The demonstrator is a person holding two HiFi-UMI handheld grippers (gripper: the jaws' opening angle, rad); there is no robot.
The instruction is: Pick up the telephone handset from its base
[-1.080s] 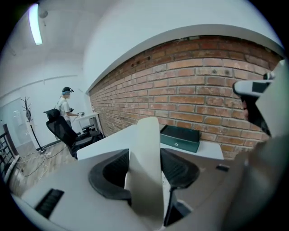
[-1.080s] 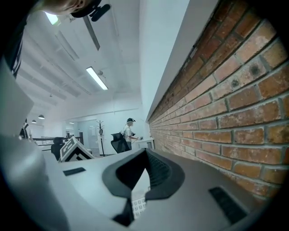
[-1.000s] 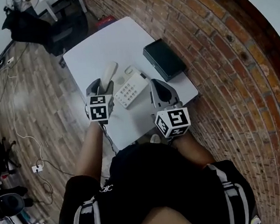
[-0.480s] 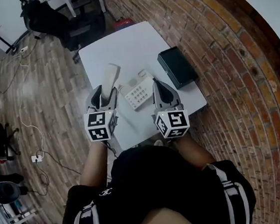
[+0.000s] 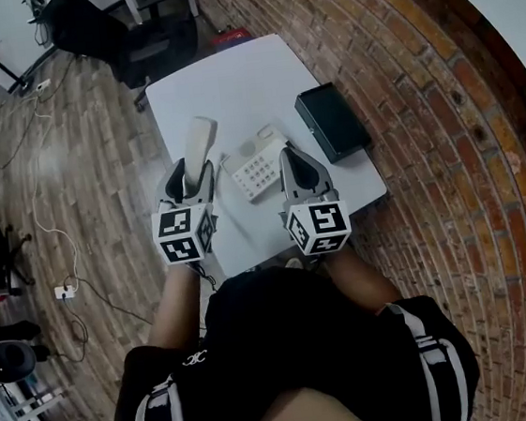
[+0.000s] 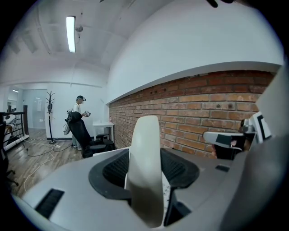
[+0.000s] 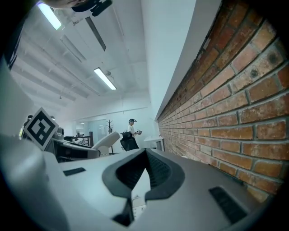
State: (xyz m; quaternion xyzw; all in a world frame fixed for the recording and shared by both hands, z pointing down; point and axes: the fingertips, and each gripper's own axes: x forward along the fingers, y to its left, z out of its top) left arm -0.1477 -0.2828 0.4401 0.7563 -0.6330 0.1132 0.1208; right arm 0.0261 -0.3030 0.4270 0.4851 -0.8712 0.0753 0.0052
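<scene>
Our left gripper [image 5: 191,173] is closed on the telephone handset [image 5: 199,138]. In the left gripper view the pale handset stands between the two dark pads, which press on its sides. It is gripped near its lower end, and the rest rises well past the jaw tips. Its long axis runs along the jaws, away from us and slightly left across the table [image 5: 220,78]. It sits to the left of the base [image 5: 258,165] and apart from it, so we judge it already off the cradle. Any further lift only needs to follow that same line, up and away from the keypad. Our right gripper [image 5: 294,165] hovers just right of the base with its jaws drawn together on nothing. Only a sliver of keypad shows below them in the right gripper view. Further right, near the table's edge by the brick wall [image 5: 438,90], lies a black box [image 5: 331,123], well clear of the handset. An office chair [image 5: 121,37] stands beyond the far end of the table. We see nothing in the way above or to the left of the handset.
</scene>
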